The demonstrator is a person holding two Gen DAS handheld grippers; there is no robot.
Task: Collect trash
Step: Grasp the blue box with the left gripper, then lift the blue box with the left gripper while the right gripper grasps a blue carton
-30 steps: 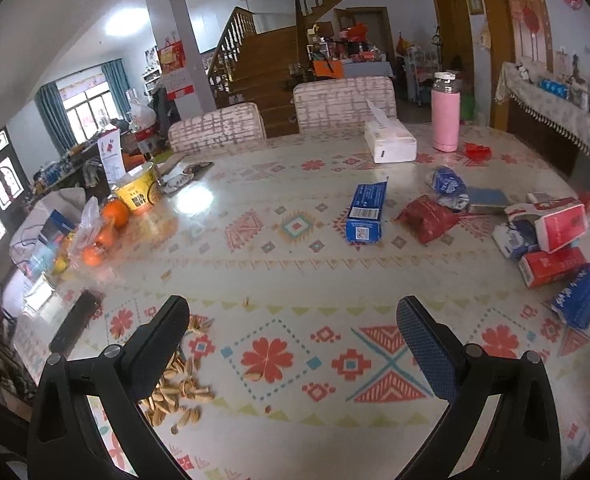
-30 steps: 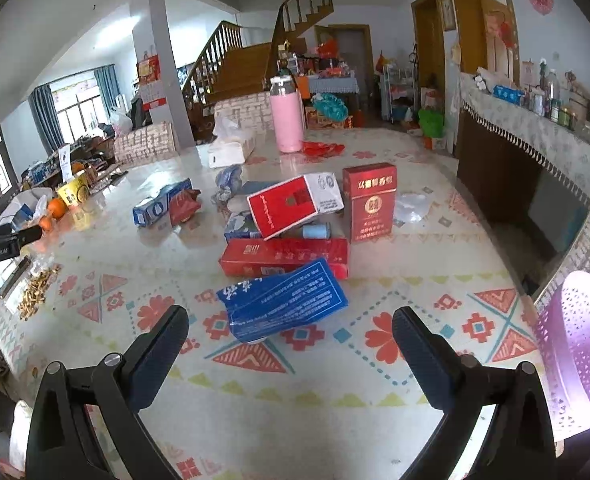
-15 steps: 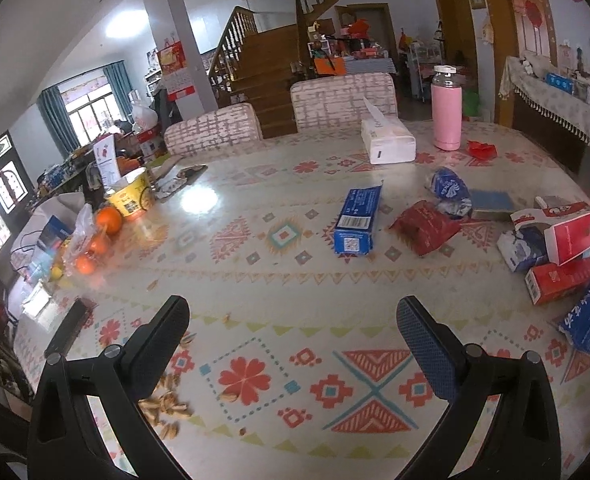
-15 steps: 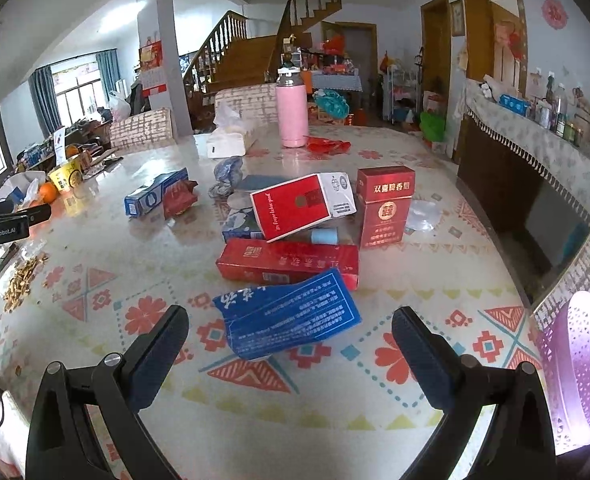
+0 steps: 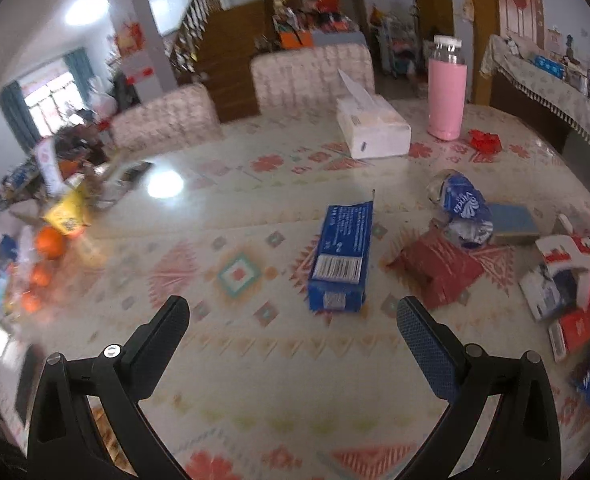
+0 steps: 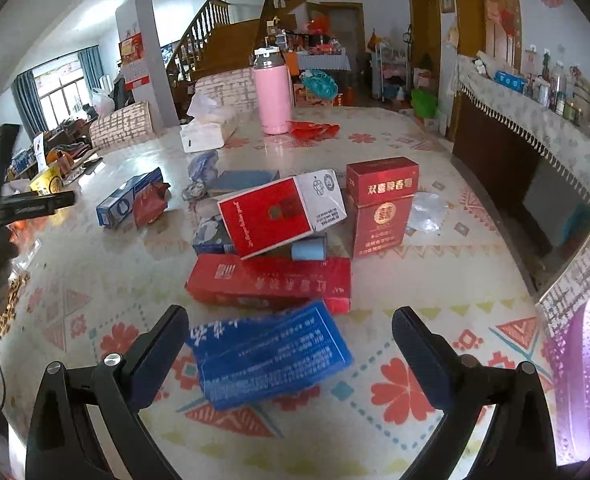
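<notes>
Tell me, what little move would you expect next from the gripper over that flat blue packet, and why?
Probably the right gripper eases forward and down to straddle the flat blue packet. Its jaws stand wide open and empty, the packet lies just ahead between them on the table, nearest of the litter, with the long red carton right behind it.
</notes>
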